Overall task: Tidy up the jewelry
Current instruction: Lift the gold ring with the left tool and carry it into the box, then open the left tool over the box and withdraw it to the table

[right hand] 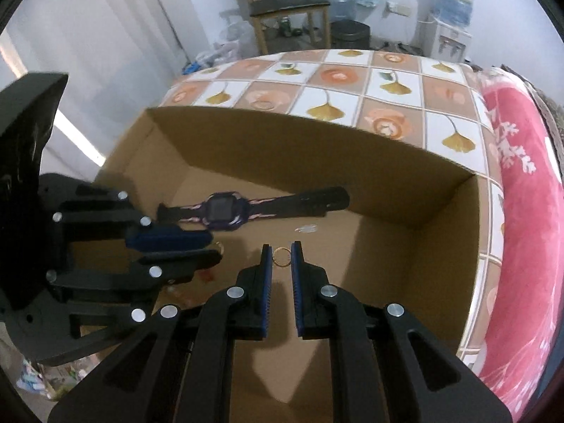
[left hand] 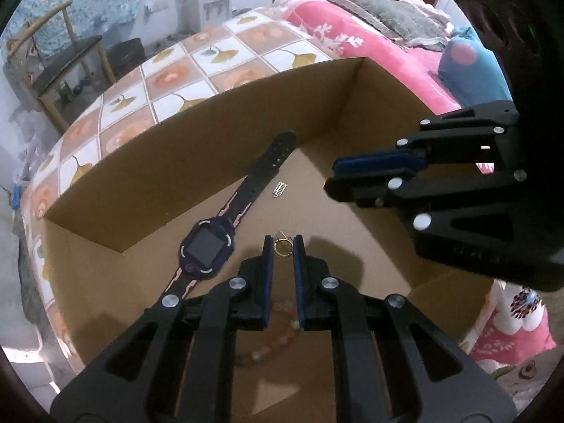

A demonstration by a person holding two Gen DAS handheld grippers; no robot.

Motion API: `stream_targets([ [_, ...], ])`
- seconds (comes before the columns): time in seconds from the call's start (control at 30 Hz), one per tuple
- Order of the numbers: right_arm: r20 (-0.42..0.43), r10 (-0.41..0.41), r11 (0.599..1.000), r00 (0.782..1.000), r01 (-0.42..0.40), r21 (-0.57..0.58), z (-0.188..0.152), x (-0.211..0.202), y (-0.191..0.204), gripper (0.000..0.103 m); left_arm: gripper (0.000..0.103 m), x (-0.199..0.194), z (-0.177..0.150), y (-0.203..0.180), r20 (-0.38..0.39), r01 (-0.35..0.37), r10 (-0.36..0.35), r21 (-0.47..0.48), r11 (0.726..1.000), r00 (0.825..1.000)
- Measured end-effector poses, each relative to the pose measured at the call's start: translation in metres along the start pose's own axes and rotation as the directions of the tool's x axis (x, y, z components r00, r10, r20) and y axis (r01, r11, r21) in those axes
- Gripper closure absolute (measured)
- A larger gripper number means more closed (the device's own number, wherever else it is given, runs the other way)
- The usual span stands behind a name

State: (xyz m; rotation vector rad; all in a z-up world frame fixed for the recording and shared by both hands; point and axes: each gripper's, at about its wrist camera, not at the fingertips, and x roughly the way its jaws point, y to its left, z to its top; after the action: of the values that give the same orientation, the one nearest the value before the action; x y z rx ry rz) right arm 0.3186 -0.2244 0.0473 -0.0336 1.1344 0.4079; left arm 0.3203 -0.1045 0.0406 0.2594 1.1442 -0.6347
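Left gripper: your black two-finger left gripper with blue pads (left hand: 283,246) is clenched on a small gold hoop earring (left hand: 282,247), pinched at the very tips of the pads over the box floor.
Right gripper: your matching right gripper (right hand: 281,257) grasps a second thin gold hoop (right hand: 281,257) the same way, at the fingertips.
Gripper relation: the two grippers hang side by side above the box; in the left wrist view the right one (left hand: 333,176) enters from the right edge, and in the right wrist view the left one (right hand: 213,246) enters from the left edge, a bit of gold ring showing at its tip.
Box: the open brown cardboard box (left hand: 169,162) stands on a tablecloth of white and peach squares with ginkgo leaves (left hand: 197,67).
Watch: a purple and black children's smartwatch with a square dark screen (left hand: 207,246) lies flat on the box floor, strap stretched out towards the far wall, just beside your left fingertips.
Charm: a tiny silver perforated piece (left hand: 279,189) lies on the floor near the strap, apart from both hoops.
Beads: a string of pale pink and cream beads (left hand: 278,335) lies on the floor under your left gripper, partly hidden and blurred.
Surroundings: a pink floral blanket (left hand: 352,38) lies past the table, and a wooden chair (right hand: 289,10) stands by the wall.
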Motion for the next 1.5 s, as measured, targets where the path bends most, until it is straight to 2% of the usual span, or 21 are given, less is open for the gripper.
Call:
stream_targets([
  [0.13,0.032,-0.002,0.999,0.999,0.001,0.038,0.001,-0.003,-0.011,0.090,0.087,0.000,-0.002,0.010,0.005,0.024,-0.024,-0.055,0.998,1.000],
  [0.33,0.082,0.004,0.997,0.997,-0.010,0.071,-0.001,-0.021,-0.020,0.086,0.087,-0.007,-0.001,0.017,0.031,0.037,-0.035,-0.074,0.997,0.999],
  [0.47,0.133,0.013,0.996,0.991,-0.025,0.088,-0.004,-0.044,-0.024,0.086,0.086,-0.023,-0.002,0.021,0.068,0.056,-0.049,-0.092,0.994,0.996],
  [0.53,0.162,0.019,0.994,0.987,-0.035,0.099,-0.007,-0.058,-0.025,0.084,0.079,-0.031,-0.004,0.023,0.086,0.064,-0.056,-0.102,0.993,0.995],
  [0.63,0.214,0.030,0.991,0.976,-0.057,0.119,-0.015,-0.079,-0.027,0.080,0.078,-0.048,-0.010,0.022,0.123,0.072,-0.058,-0.112,0.991,0.991],
  [0.8,0.334,0.066,0.986,0.940,-0.112,0.121,-0.046,-0.124,-0.024,0.076,0.063,-0.093,-0.039,0.015,0.235,0.078,-0.050,-0.110,0.991,0.971],
  [0.93,0.387,0.043,0.989,0.921,-0.095,0.116,-0.085,-0.147,-0.017,0.076,0.056,-0.126,-0.078,0.003,0.317,0.081,-0.046,-0.098,0.992,0.947],
  [1.07,0.377,0.005,0.986,0.926,-0.068,0.154,-0.133,-0.153,-0.015,0.076,0.051,-0.148,-0.120,-0.016,0.367,0.089,-0.059,-0.066,0.994,0.928],
  [1.1,0.366,-0.001,0.983,0.930,-0.066,0.170,-0.145,-0.151,-0.015,0.076,0.047,-0.151,-0.128,-0.021,0.378,0.087,-0.061,-0.053,0.995,0.924],
  [1.17,0.340,0.008,0.974,0.940,-0.085,0.210,-0.163,-0.145,-0.019,0.076,0.045,-0.157,-0.150,-0.036,0.405,0.092,-0.078,-0.017,0.996,0.911],
  [1.27,0.283,0.043,0.959,0.958,-0.120,0.259,-0.191,-0.128,-0.023,0.076,0.044,-0.155,-0.171,-0.058,0.409,0.089,-0.093,0.029,0.996,0.908],
  [1.4,0.211,0.077,0.959,0.974,-0.130,0.251,-0.213,-0.102,-0.010,0.076,0.044,-0.137,-0.186,-0.079,0.372,0.120,-0.131,0.051,0.991,0.919],
  [1.47,0.182,0.096,0.960,0.979,-0.139,0.243,-0.220,-0.090,-0.001,0.076,0.044,-0.121,-0.188,-0.088,0.341,0.072,-0.085,0.051,0.996,0.936],
  [1.5,0.166,0.108,0.959,0.980,-0.146,0.244,-0.222,-0.082,0.002,0.076,0.044,-0.107,-0.189,-0.095,0.314,0.019,-0.040,0.068,0.998,0.949],
])
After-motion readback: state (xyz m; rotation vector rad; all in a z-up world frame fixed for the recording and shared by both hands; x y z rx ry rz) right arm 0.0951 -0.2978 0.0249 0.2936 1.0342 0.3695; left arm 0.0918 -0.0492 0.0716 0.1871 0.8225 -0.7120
